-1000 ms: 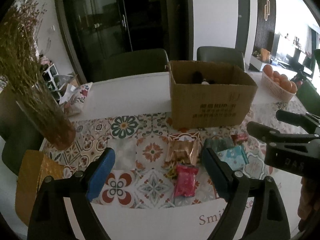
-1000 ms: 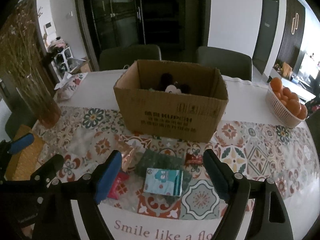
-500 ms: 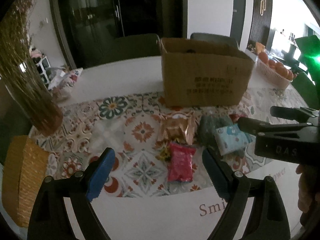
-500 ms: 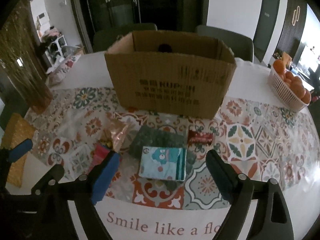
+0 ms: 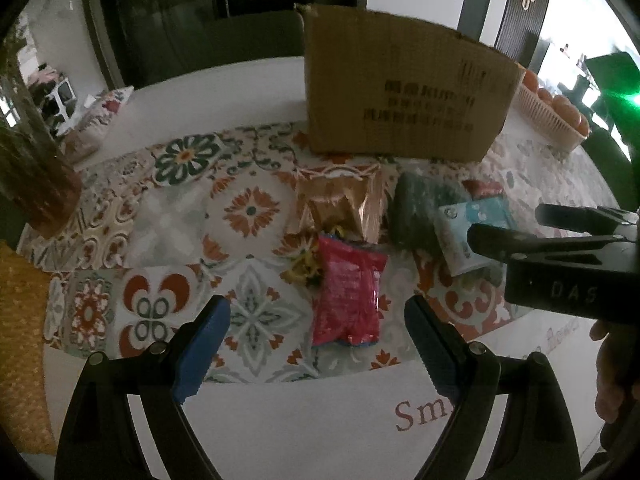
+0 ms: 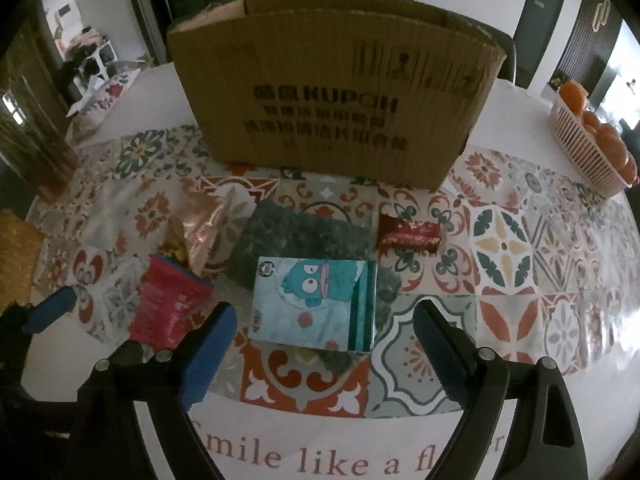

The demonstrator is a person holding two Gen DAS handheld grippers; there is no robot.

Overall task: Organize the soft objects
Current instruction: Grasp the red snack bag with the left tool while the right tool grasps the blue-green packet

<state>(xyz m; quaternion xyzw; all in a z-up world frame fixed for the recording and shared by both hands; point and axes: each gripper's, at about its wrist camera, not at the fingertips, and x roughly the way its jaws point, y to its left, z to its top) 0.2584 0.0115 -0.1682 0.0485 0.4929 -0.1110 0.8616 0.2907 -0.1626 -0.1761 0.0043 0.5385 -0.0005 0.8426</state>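
A brown cardboard box (image 5: 404,92) (image 6: 336,92) stands on the patterned tablecloth. In front of it lie a red snack packet (image 5: 348,296) (image 6: 168,304), a gold foil packet (image 5: 340,204) (image 6: 200,228), a dark green soft pack (image 5: 420,208) (image 6: 300,236), a light blue tissue pack with a cartoon face (image 5: 468,232) (image 6: 316,304) lying on it, and a small red wrapper (image 6: 410,234). My left gripper (image 5: 318,352) is open, just short of the red packet. My right gripper (image 6: 324,356) is open, just short of the tissue pack.
A basket of oranges (image 6: 592,140) (image 5: 552,108) stands at the right. A vase of dried flowers (image 5: 32,168) stands at the left, a yellow woven mat (image 5: 20,340) at the near left. A floral pouch (image 6: 104,100) lies at the back left.
Both grippers have moved down and forward toward the packets; the box and packets now look larger and closer. Both stay open.
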